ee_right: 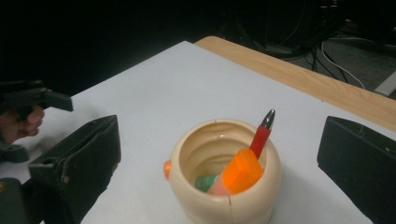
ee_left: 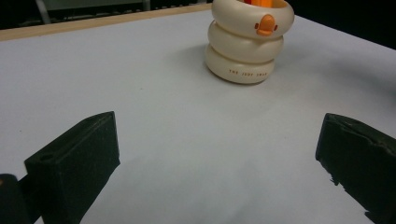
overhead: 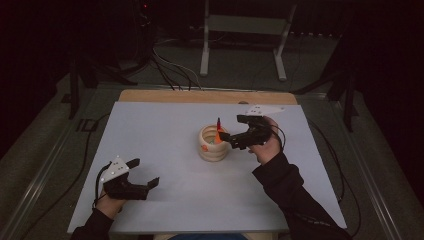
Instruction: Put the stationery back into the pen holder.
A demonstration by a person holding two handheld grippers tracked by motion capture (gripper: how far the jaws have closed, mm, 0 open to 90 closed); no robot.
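1. Nearest the person, at the front-left of the counter point(overhead: 165, 125), the left gripper point(overhead: 143, 172) sits low over the white sheet, held by a hand coming in from the bottom edge. Fingers point(ee_left: 74, 163) spread wide, nothing btwn them; bare white surface in the gap, as the left gripper view shows.
2. Mid-counter, slightly right of centre, stands the cream ribbed holder point(overhead: 213, 144), upright, shaped like stacked rings w/ a small orange knob point(ee_left: 267, 24) on its side and tiny lettering on the bottom ring, too small to read.
3. Inside the holder: a red pen point(ee_right: 260, 133) w/ metal tip leaning up past the rim, an orange marker point(ee_right: 241, 171) against the rim by the pen, and sth green point(ee_right: 205, 182) lower down, partly hidden.
4. Just beside the holder on its right, the right gripper point(overhead: 232, 127) hovers slightly above rim level, pointing left at the pens. Its fingers point(ee_right: 79, 158) stand wide apart, gripping nothing; the holder sits btwn and below them in the right gripper view, not touched.
5. Beyond the sheet, a bare wooden strip point(overhead: 207, 96) of the counter's far edge.
6. Farther back, dark floor w/ cables point(overhead: 172, 70) and a white metal stand point(overhead: 245, 35).
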